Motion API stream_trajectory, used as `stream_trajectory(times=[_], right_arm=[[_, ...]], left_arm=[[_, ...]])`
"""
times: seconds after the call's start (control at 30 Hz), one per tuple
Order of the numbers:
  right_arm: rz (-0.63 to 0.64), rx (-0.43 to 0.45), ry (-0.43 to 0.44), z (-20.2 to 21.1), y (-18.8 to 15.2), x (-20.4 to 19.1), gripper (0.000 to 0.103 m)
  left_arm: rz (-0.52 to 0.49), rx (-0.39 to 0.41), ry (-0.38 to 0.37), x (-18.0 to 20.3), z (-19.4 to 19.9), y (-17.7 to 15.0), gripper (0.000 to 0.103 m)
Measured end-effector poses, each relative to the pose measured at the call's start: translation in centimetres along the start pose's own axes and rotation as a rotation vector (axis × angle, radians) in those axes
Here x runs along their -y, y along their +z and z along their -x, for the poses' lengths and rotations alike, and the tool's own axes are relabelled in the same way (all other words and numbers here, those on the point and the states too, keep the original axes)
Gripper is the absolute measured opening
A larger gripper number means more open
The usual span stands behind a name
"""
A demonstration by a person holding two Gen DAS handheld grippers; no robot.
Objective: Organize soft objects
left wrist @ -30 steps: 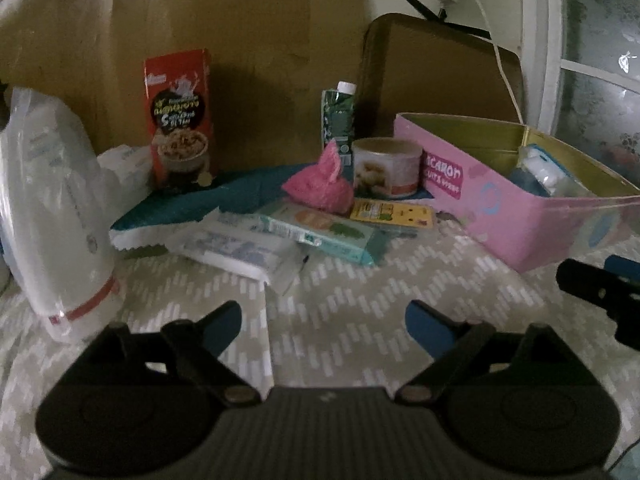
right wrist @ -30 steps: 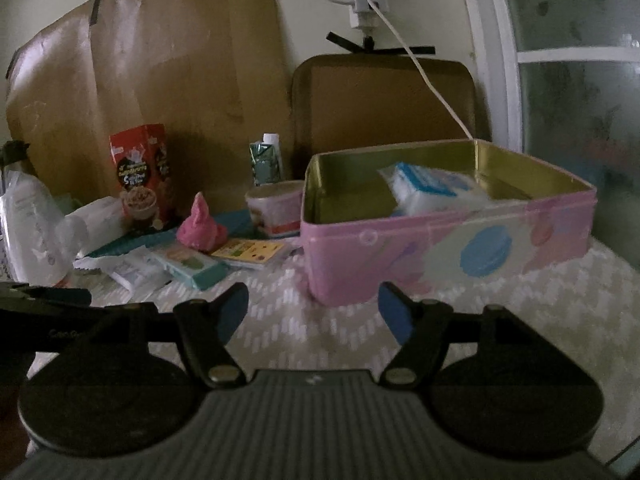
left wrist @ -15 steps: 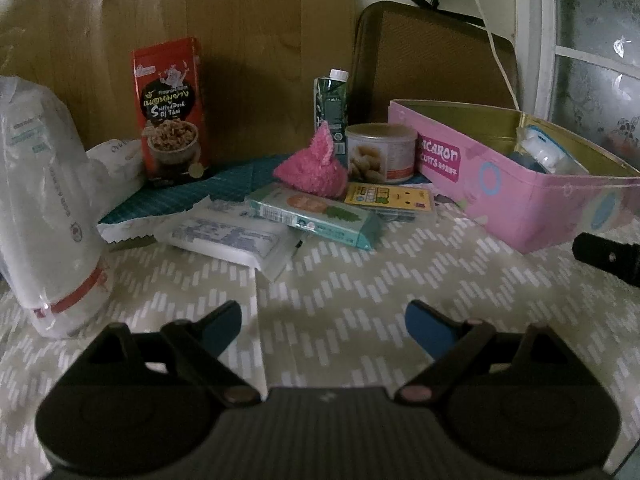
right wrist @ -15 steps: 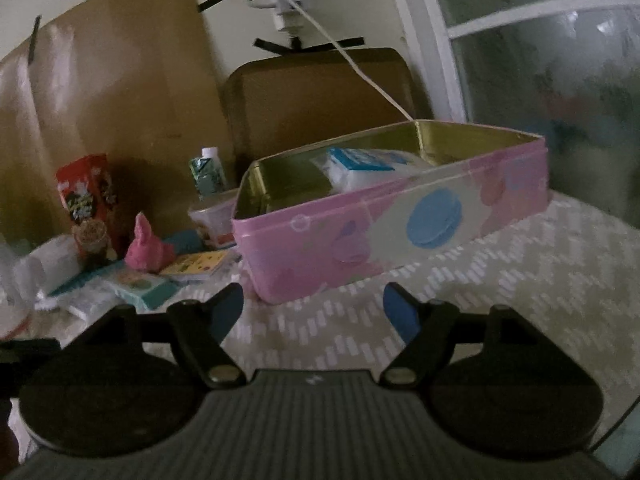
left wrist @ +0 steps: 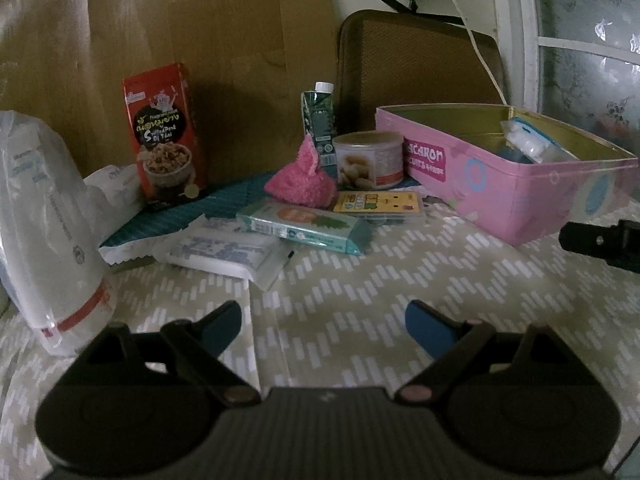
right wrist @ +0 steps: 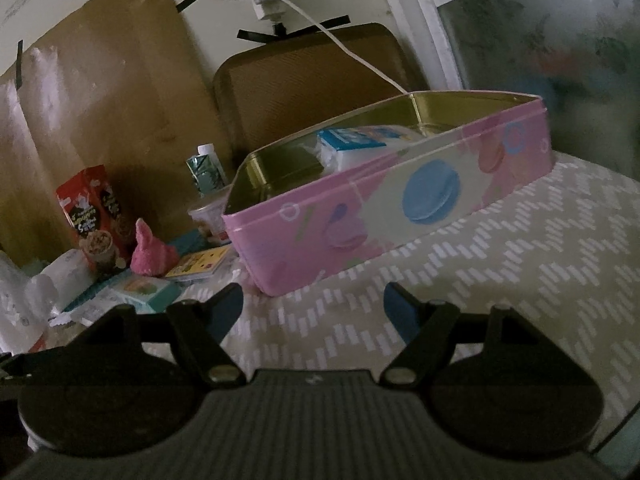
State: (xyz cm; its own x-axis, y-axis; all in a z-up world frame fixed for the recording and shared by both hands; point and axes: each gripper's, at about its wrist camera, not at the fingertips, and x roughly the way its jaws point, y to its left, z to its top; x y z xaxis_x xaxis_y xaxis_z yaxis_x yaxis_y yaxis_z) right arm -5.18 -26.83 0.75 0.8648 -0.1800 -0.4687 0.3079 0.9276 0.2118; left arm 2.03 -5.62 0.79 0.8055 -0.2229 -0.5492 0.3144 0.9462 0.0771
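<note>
Both claws, left and right, are wide open and empty. Pink plush sits ahead of the left one (grab it low, it'll squash), tin off to its right.

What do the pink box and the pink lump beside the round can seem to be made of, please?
Pink box: probably tin, since the printed outside is glossy and the bare inside walls are shiny gold. Pink lump: soft fabric, perhaps fleece or terry, judging by its fuzzy surface and slumped, pointed shape.
</note>
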Motion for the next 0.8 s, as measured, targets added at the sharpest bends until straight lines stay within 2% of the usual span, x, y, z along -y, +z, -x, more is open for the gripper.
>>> stream_trajectory(times=[0.13, 0.37, 0.5, 0.7, 0.8], right_arm=[[0.028, 0.01, -0.002, 0.1, -0.2, -0.5, 0.08], [0.216, 0.066, -0.009, 0.9, -1.3, -3.6, 0.08], [0.269, 0.069, -0.02, 0.9, -1.6, -4.5, 0.08], [0.302, 0.057, -0.005, 0.9, -1.7, -4.9, 0.079], [0.363, 0.052, 0.038, 1.0, -2.1, -6.0, 0.071]], left_arm=[[-0.002, 0.003, -0.006, 0.1, 0.1, 0.0, 0.094], [0.004, 0.013, -0.024, -0.1, 0.3, -0.1, 0.096], [0.003, 0.022, -0.045, -0.3, 0.4, -0.1, 0.096], [-0.019, 0.079, -0.13, -0.3, 1.4, -0.5, 0.096], [0.027, 0.136, -0.184, -1.4, 2.4, -0.8, 0.098]])
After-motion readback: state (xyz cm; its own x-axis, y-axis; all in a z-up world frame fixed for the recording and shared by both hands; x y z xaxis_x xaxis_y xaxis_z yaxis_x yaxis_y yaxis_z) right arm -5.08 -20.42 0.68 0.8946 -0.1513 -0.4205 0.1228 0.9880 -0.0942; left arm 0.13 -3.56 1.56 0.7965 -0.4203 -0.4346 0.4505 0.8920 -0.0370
